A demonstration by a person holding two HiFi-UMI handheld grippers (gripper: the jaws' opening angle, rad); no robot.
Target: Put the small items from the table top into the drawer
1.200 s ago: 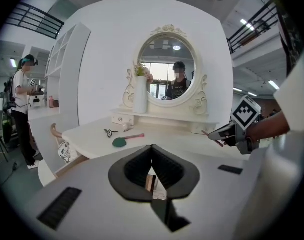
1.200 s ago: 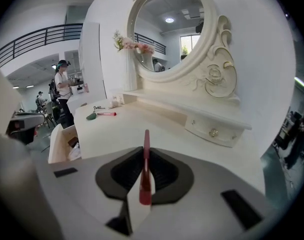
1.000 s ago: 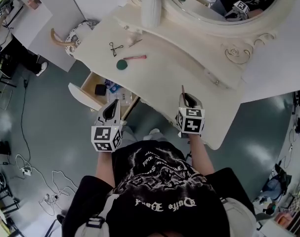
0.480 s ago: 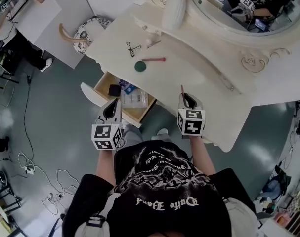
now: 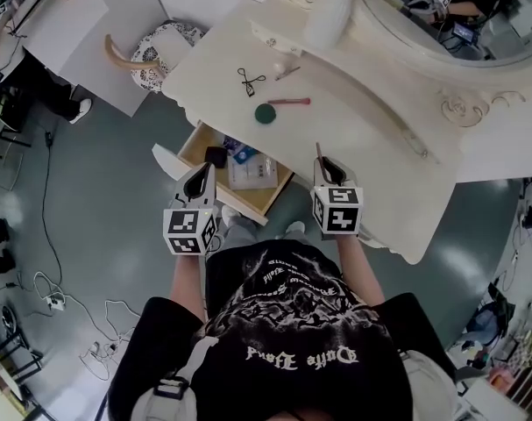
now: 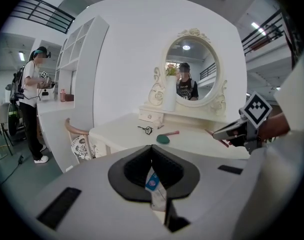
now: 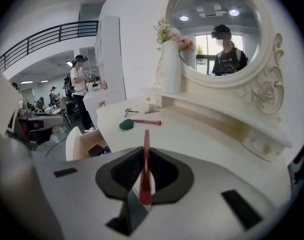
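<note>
Shifted left, the left gripper (image 5: 200, 179), pinching a white sachet (image 6: 154, 189), and the right gripper (image 5: 327, 167), clamping a red stick (image 7: 145, 174), now sit just near of the open drawer (image 5: 171, 163).

I see a dressing table (image 5: 371, 139) painted cream, its top smooth with a soft sheen. Its open drawer (image 5: 192, 141) shows bare pale wood inside. The mirror (image 7: 207, 14) glass is glossy. The white vase (image 7: 172, 66) is ribbed and matt, like ceramic. The grey-green floor (image 5: 81, 191) is shiny enough to reflect lights. My left gripper (image 5: 200, 178) and right gripper (image 5: 327, 167) have matt grey plastic shells, matt black inside the jaws. The right one pinches a glossy red plastic stick (image 7: 145, 154). The left one pinches a thin white packet (image 6: 154, 184), paper or film, I cannot tell. On the table lie a thin black metal curler (image 5: 248, 81) and a matt green puff (image 5: 265, 113). The chair (image 5: 117, 55) has a varnished wooden back and a patterned cloth seat.
</note>
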